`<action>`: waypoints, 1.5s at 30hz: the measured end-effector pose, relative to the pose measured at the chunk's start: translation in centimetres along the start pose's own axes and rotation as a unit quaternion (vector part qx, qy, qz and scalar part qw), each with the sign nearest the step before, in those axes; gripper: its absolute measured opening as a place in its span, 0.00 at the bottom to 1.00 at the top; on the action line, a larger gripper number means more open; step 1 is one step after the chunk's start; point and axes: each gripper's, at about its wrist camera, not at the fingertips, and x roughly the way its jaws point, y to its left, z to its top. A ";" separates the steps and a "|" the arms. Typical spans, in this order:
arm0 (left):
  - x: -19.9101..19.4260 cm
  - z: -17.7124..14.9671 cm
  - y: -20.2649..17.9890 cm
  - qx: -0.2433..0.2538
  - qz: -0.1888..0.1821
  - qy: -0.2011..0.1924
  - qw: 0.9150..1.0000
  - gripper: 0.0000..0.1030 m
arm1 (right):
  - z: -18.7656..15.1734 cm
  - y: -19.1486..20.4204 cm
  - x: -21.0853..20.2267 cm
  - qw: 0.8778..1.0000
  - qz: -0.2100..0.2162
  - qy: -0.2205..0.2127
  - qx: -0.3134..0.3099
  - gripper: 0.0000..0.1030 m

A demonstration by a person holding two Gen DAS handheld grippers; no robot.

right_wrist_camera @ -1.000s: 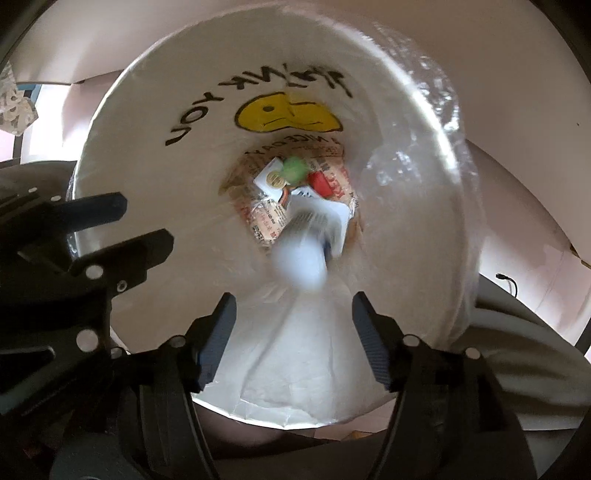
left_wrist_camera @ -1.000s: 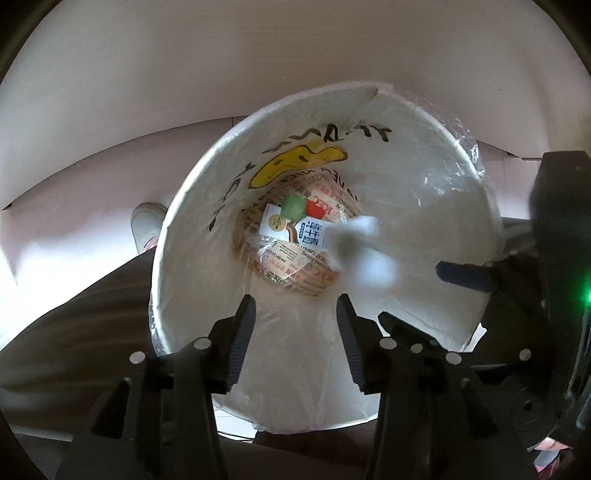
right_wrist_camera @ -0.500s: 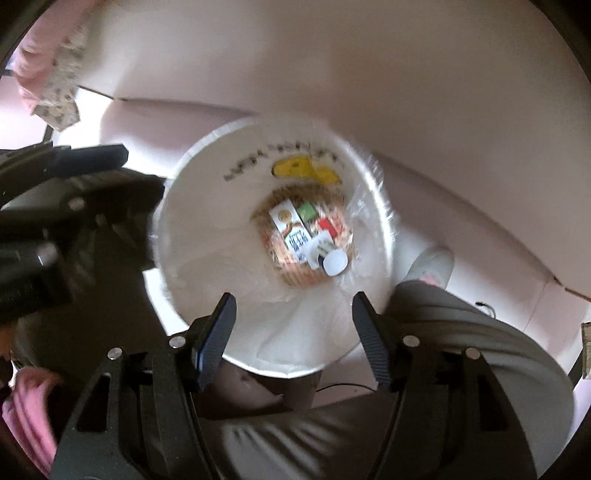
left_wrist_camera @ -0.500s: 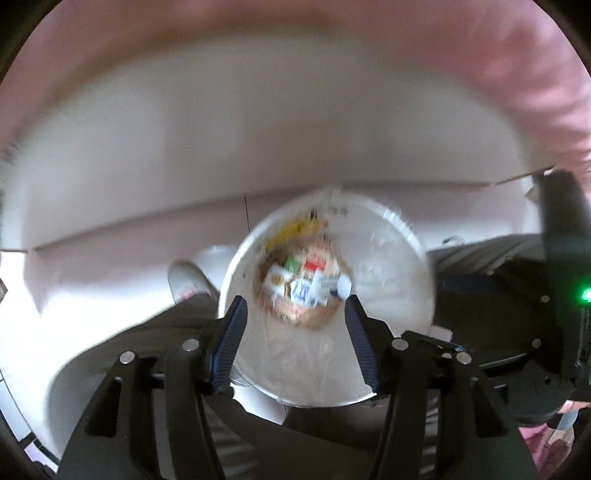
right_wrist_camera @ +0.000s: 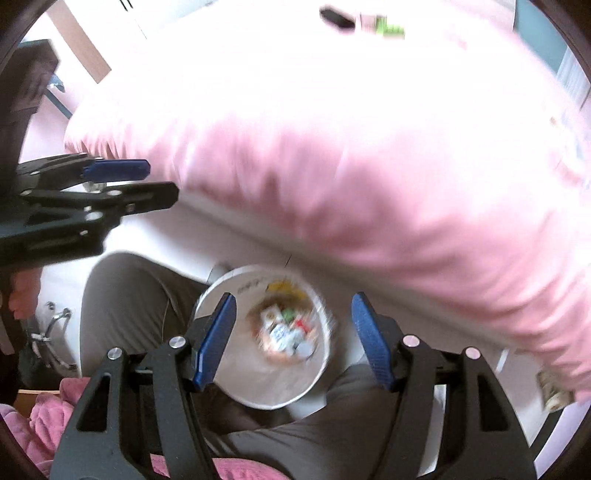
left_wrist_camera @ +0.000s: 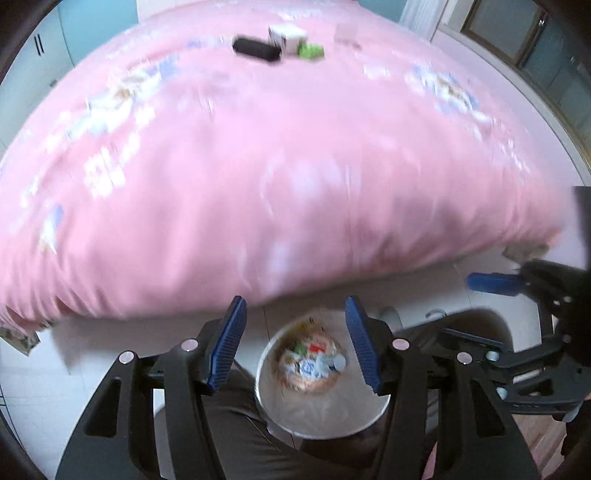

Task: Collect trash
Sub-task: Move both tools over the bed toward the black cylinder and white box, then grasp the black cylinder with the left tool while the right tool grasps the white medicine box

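A white trash bin (left_wrist_camera: 321, 421) lined with a bag stands on the floor between the person's legs, with cartons and wrappers (left_wrist_camera: 310, 363) at its bottom; it also shows in the right wrist view (right_wrist_camera: 236, 384). My left gripper (left_wrist_camera: 295, 347) is open and empty, high above the bin. My right gripper (right_wrist_camera: 291, 339) is open and empty, also above the bin. Far up on the pink bed lie a black object (left_wrist_camera: 256, 50), a white box (left_wrist_camera: 286, 35) and a green item (left_wrist_camera: 312, 51); the green item also shows blurred in the right wrist view (right_wrist_camera: 389, 27).
A pink quilt (left_wrist_camera: 277, 166) covers the bed ahead of the bin. The person's grey trouser legs (right_wrist_camera: 125, 306) flank the bin. A white floor strip (left_wrist_camera: 92, 350) runs along the bed's foot. Windows (left_wrist_camera: 535, 40) are at the far right.
Both grippers have risen from inside the bin mouth to well above it. The bin has shrunk in view and the bed has come into sight. A white piece dropped into the bin.
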 end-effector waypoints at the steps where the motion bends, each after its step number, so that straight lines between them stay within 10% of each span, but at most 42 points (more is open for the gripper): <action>1: -0.6 0.9 0.1 -0.002 0.004 -0.008 1.000 0.56 | 0.5 0.0 -1.0 1.000 -0.008 -0.011 -0.006 0.64; 18: -2.8 15.2 1.6 -0.053 0.043 -0.055 0.996 0.74 | 12.4 -4.0 -8.1 0.991 -0.069 -0.115 -0.027 0.68; 45: 11.7 33.0 8.1 -0.183 0.022 0.003 0.983 0.75 | 32.7 -10.7 5.5 0.990 -0.069 -0.117 -0.040 0.68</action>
